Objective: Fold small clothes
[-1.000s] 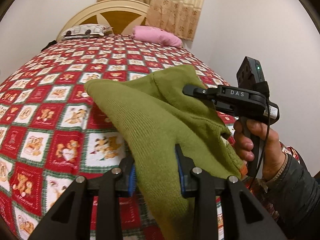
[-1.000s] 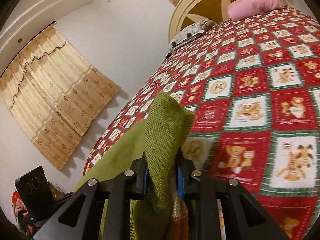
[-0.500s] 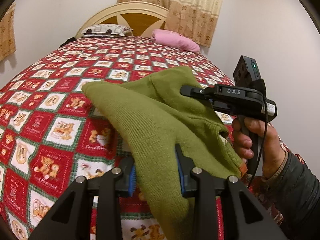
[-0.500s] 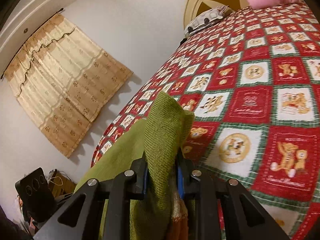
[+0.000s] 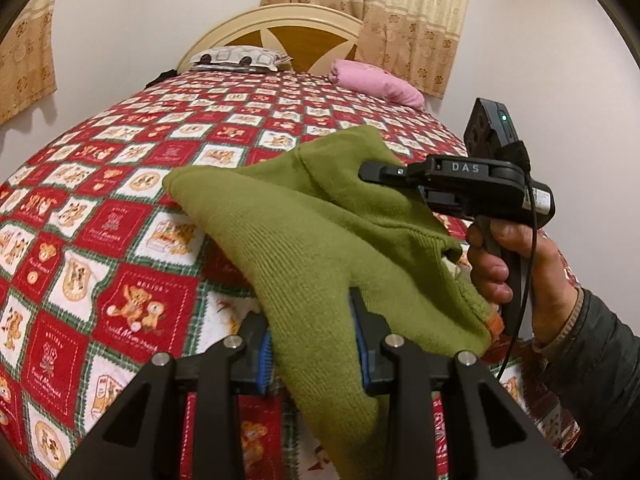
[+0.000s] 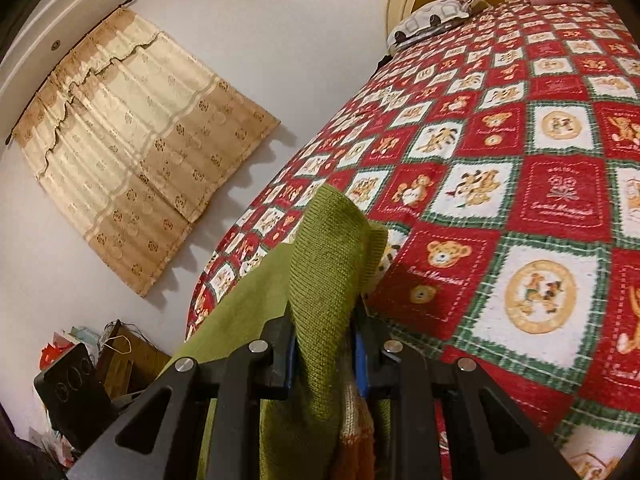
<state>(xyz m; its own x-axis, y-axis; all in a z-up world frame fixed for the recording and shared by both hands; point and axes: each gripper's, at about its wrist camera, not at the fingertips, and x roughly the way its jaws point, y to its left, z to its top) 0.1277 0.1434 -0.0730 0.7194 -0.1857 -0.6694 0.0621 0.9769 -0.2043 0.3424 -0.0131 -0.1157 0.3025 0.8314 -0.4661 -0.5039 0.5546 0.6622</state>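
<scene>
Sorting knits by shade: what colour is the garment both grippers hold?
Olive green knit garment, with an orange edge; left wrist view shows it best.

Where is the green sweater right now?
The green sweater is held up above the red patchwork bedspread, stretched between the left gripper and the right gripper, near the foot of the bed.

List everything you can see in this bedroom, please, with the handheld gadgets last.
green knitted garment: one, olive green with an orange edge, held up over the bed
bedspread: one, red, white and green teddy-bear checks, covering the bed
headboard: one, cream and wood, far end
pink pillow: one, by the headboard
patterned pillow: one, white and dark, beside it
curtains: two, beige, on the walls
clutter: several items, mixed colours, floor corner
left gripper: black, shut on the garment
right gripper: black, shut on the garment
hand: one, dark sleeve, holding the right gripper
</scene>
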